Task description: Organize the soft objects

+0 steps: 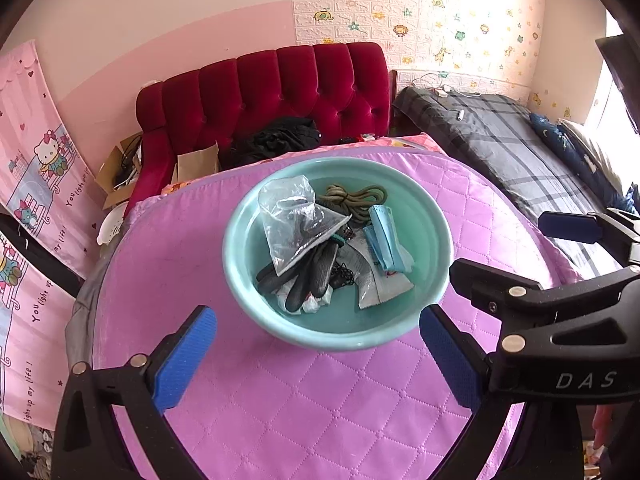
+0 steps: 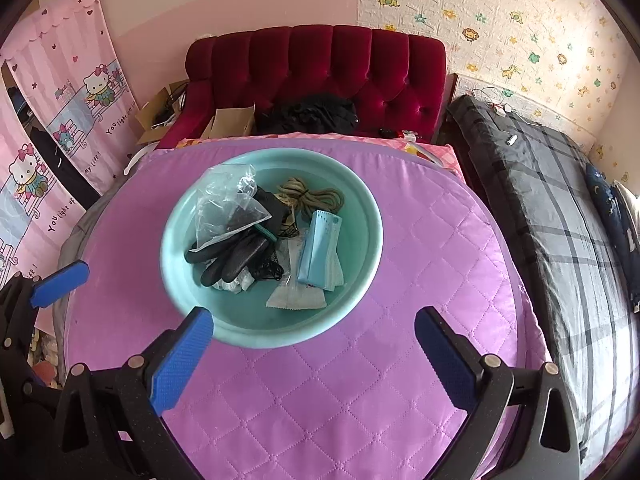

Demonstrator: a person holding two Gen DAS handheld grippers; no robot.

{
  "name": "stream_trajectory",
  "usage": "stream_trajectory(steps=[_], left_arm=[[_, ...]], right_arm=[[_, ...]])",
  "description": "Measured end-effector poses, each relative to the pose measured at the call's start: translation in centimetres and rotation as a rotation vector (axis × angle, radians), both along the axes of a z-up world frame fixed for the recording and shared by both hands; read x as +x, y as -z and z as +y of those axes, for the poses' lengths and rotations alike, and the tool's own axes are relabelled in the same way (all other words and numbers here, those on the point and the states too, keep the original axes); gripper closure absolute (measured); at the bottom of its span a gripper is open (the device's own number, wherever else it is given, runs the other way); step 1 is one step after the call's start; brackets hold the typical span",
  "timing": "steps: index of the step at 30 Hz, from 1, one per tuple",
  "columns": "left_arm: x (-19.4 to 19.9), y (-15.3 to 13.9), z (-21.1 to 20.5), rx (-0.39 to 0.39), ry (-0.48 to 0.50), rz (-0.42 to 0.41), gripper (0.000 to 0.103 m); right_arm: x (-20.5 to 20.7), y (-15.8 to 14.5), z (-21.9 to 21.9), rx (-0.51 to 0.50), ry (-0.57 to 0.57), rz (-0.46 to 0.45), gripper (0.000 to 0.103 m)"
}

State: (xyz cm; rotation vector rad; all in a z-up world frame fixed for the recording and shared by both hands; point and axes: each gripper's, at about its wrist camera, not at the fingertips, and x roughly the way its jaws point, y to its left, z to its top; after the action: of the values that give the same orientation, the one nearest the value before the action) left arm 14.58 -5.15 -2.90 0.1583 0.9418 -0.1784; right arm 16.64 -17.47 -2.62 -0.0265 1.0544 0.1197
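Note:
A teal basin point(image 1: 434, 216) point(image 2: 366, 216) stands on a purple quilted table point(image 1: 304, 396) point(image 2: 360, 384). It holds a clear plastic bag point(image 1: 294, 216) point(image 2: 226, 204), dark grey gloves point(image 1: 308, 276) point(image 2: 236, 258), a coiled olive rope point(image 1: 354, 198) point(image 2: 312, 196), blue face masks point(image 1: 384, 236) point(image 2: 320, 248) and a white wrapper point(image 1: 380, 286) point(image 2: 296, 296). My left gripper point(image 1: 316, 354) is open and empty, just short of the basin's near rim. My right gripper point(image 2: 314, 354) is open and empty, near the basin's front rim.
A red tufted sofa point(image 1: 280, 88) point(image 2: 332, 68) with black clothing and cardboard boxes stands behind the table. A plaid-covered bed point(image 1: 520, 160) point(image 2: 560, 208) lies to the right. Pink cartoon curtains point(image 1: 36, 184) point(image 2: 60, 100) hang at the left.

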Motion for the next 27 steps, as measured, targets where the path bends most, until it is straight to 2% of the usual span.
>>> stream_trajectory(steps=[14, 19, 27], left_arm=[[-4.8, 0.5, -0.3, -0.015, -0.023, -0.009, 0.0], [-6.3, 0.7, -0.5, 0.006, -0.042, -0.038, 0.0], [-7.2, 1.0, -0.9, 0.005, -0.047, -0.038, 0.0]], right_arm=[[-5.3, 0.0, -0.2, -0.019, 0.007, -0.056, 0.0], [-6.4, 0.3, -0.2, 0.0, 0.01, -0.053, 0.0], [-7.4, 0.5, -0.8, 0.003, 0.019, -0.054, 0.0]])
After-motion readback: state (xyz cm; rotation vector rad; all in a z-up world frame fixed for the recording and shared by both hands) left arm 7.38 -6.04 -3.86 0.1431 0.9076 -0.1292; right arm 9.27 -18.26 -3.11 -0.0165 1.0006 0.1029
